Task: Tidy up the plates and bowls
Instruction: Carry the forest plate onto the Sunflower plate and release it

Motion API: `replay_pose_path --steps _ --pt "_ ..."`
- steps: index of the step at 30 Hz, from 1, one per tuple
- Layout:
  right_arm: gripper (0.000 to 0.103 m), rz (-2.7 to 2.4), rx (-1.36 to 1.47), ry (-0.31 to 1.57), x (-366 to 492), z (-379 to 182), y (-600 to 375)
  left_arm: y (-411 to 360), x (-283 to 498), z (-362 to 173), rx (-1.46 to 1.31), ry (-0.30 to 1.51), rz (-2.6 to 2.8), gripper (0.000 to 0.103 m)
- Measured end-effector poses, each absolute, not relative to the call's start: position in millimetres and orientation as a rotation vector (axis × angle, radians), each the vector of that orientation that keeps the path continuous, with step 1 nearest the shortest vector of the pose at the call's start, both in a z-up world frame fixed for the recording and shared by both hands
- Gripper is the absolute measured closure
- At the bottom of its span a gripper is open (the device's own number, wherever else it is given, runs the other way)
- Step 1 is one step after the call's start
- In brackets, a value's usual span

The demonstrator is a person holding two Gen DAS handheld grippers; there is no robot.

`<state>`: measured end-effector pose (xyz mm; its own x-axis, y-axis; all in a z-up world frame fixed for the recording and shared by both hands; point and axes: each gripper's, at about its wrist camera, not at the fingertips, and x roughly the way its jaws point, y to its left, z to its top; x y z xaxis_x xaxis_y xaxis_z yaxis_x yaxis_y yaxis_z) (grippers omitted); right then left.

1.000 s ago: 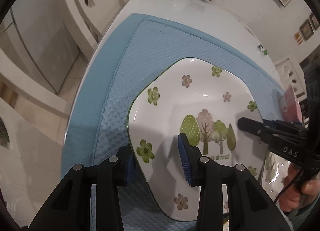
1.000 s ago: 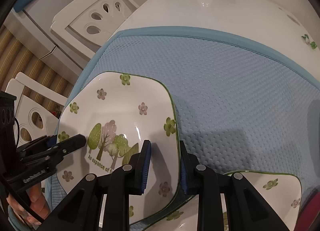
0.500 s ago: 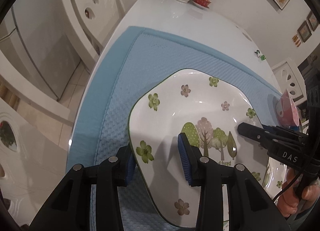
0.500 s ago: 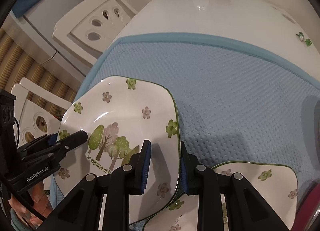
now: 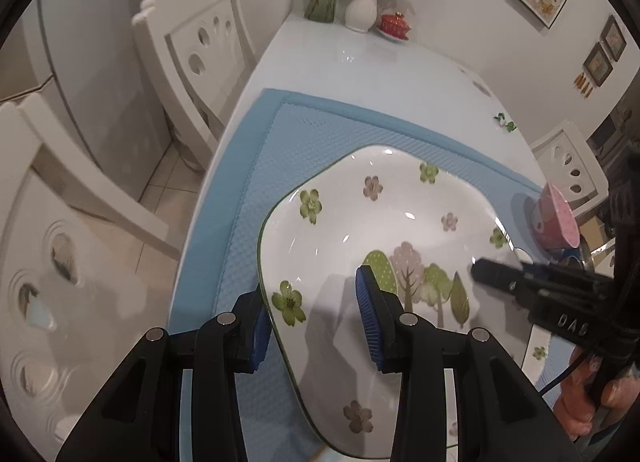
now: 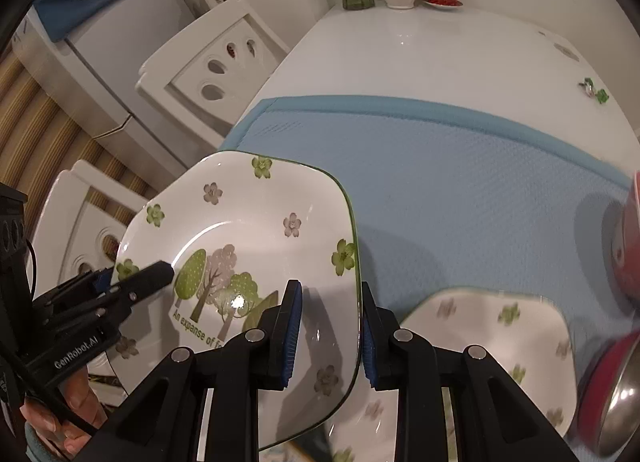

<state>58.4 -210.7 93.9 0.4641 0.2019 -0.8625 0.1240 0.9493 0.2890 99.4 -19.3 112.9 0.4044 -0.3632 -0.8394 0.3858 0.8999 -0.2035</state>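
Blue mat (image 6: pixel 460 182), plate (image 6: pixel 248 238) tilted, printed face up

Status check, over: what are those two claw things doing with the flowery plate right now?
Left gripper, right gripper: jaws astride opposite rims of white square floral plate, lifted and tilted. Second floral plate lies below on blue mat.

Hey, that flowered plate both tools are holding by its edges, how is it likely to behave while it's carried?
The flowered plate looks glazed and glossy, so it may slip between the left tool and right tool. It seems rigid ceramic, probably chipping if knocked against the second plate below.
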Motion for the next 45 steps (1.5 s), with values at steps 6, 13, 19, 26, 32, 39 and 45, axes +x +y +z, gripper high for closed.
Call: replay_pose_path --steps 6,13,19,26,32,39,45 --pt "0.077 0.084 0.328 1.102 14.8 105.5 -192.0 -1.6 59.9 125.2 0.059 1.032 -0.482 0.068" --pt "0.077 0.102 0.311 1.141 -53.0 100.9 -173.0 15.3 0.8 114.7 0.082 1.064 -0.495 0.068" --pt "0.076 0.112 0.309 1.221 -90.8 80.0 -165.0 18.8 -35.5 91.2 0.106 1.135 -0.498 0.068" --pt "0.076 0.097 0.320 1.267 -108.1 58.1 -166.0 17.4 -48.3 66.6 0.085 1.192 -0.481 0.068" --pt "0.076 0.093 0.402 1.255 -107.7 52.7 -181.7 13.2 -46.3 62.4 0.049 1.209 -0.457 0.068" --pt "0.076 0.096 0.464 1.235 -108.2 58.7 -187.9 19.5 -47.6 62.6 0.010 1.218 -0.445 0.068" --pt "0.076 0.078 0.467 1.223 -111.8 62.8 -190.7 20.2 -51.4 62.2 0.019 1.218 -0.439 0.068"
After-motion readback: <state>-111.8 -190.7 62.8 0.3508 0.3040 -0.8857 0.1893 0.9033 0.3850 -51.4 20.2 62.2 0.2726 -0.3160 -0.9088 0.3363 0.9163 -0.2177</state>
